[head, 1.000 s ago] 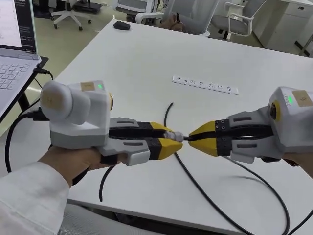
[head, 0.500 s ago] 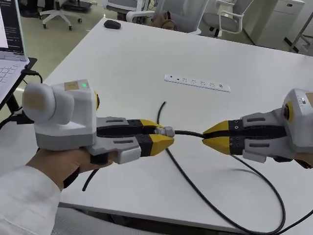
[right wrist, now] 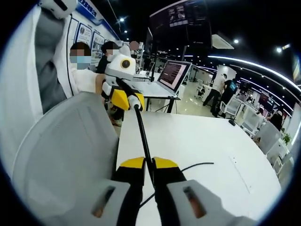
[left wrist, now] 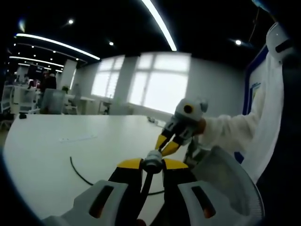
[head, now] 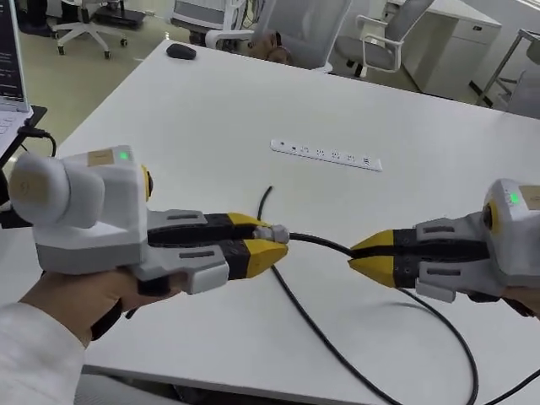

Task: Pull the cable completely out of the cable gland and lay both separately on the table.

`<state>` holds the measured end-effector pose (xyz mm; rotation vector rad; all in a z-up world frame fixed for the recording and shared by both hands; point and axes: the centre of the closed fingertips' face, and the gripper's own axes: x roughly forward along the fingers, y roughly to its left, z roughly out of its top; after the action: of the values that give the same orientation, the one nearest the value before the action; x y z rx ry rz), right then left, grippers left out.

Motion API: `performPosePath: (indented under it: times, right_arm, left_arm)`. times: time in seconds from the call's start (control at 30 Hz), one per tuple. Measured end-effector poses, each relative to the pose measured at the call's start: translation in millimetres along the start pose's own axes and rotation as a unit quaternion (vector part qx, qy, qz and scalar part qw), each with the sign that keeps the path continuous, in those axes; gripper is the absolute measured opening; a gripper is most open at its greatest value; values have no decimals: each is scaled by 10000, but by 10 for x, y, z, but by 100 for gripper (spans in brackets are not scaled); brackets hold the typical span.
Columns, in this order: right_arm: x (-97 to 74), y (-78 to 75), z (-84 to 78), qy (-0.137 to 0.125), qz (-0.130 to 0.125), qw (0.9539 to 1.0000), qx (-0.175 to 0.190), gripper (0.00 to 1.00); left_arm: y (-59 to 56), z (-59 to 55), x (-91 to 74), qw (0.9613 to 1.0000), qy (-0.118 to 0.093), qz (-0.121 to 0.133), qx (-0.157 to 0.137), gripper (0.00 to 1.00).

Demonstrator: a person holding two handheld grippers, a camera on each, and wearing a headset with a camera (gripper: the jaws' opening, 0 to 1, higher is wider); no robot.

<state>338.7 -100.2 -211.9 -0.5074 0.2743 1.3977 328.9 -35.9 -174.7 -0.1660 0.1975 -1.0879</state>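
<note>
The left hand-held gripper [head: 281, 241] clamps the cable gland [head: 272, 230]; the right hand-held gripper [head: 353, 253], at 3 o'clock, pinches the cable [head: 321, 243]. Its tail is cut off at 5 o'clock.

A second ago the left gripper [head: 278, 240] and right gripper [head: 352, 254] met almost tip to tip at the gland [head: 272, 230]. Now they stand well apart. A stretch of cable [head: 321, 243] (black, running between the two) has come out of the gland, longer than half a second ago.
</note>
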Motion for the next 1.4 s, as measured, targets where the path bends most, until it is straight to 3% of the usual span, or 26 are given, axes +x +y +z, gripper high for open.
performPosePath:
  times: [0.17,0.33,0.47,0.63,0.83,1.17,1.4]
  right_arm:
    - [54,26,24,29,96,9999,7,7]
    - [84,102,282,-366,272,9990,-29,14]
    - [197,138,382,-338,397,9983,-248,15]
    - [360,219,522,-500,627,9961,-370,16]
    - [408,233,515,-477,745,9953,-394,8]
    - [430,225,482,-456,809,9949,-396,6]
    - [379,151,435,-448,709,9959,-335,5]
  left_arm:
    - [-32,-15,16,9998,78,-33,173,17]
    - [-66,-74,43,9986,279,-38,449,17]
    - [-96,-70,50,9984,280,-136,475,17]
    - [-112,-115,62,9977,393,-194,516,17]
    - [-63,-109,52,9982,381,-138,445,17]
    - [-18,-129,46,9982,437,-71,413,18]
    - [36,-109,25,9987,376,22,334,18]
